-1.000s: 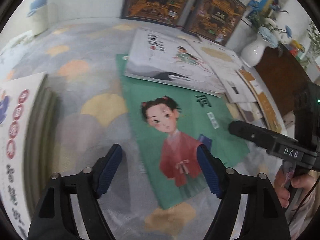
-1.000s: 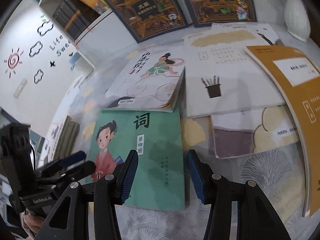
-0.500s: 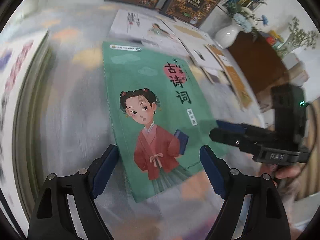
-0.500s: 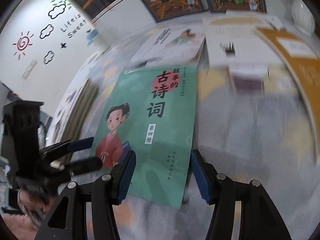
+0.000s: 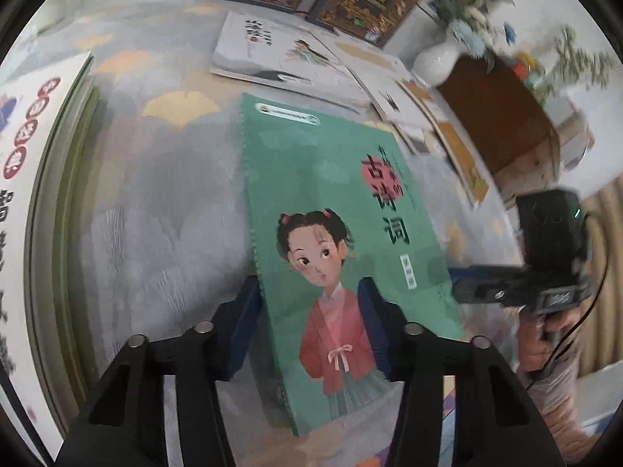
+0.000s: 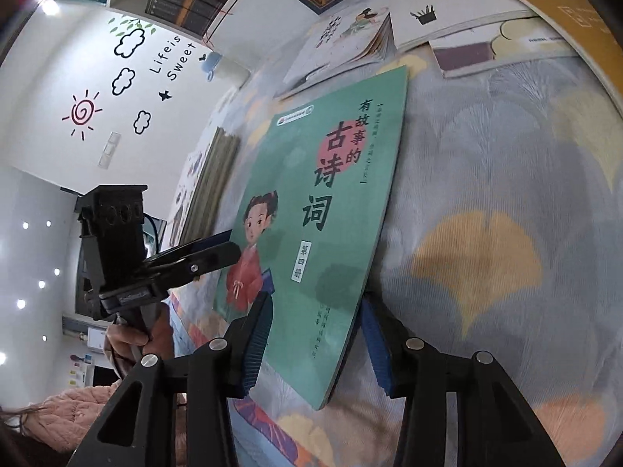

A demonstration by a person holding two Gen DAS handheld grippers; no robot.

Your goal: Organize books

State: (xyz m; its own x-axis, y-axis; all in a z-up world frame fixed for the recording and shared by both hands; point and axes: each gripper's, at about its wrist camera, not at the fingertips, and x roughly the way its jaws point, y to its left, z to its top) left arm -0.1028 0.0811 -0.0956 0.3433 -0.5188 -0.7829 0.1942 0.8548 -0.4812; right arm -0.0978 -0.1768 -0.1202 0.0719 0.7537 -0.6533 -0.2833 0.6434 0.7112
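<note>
Left gripper [image 5: 309, 311] clamps the green book [image 5: 331, 210] at its lower edge — tilted above the carpet [image 5: 155, 202]. Right gripper [image 6: 315, 342] grips the same book's opposite edge.

A white vase [image 5: 436, 63] of flowers stands beside a brown cabinet [image 5: 502, 116].

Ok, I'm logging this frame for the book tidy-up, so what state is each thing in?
Green poetry book: closed, front cover up, near end lifted off the carpet.
Left gripper: shut on the green poetry book.
Right gripper: shut on the same book.
White picture book: closed, lying flat.
Book stack: piled flat.
</note>
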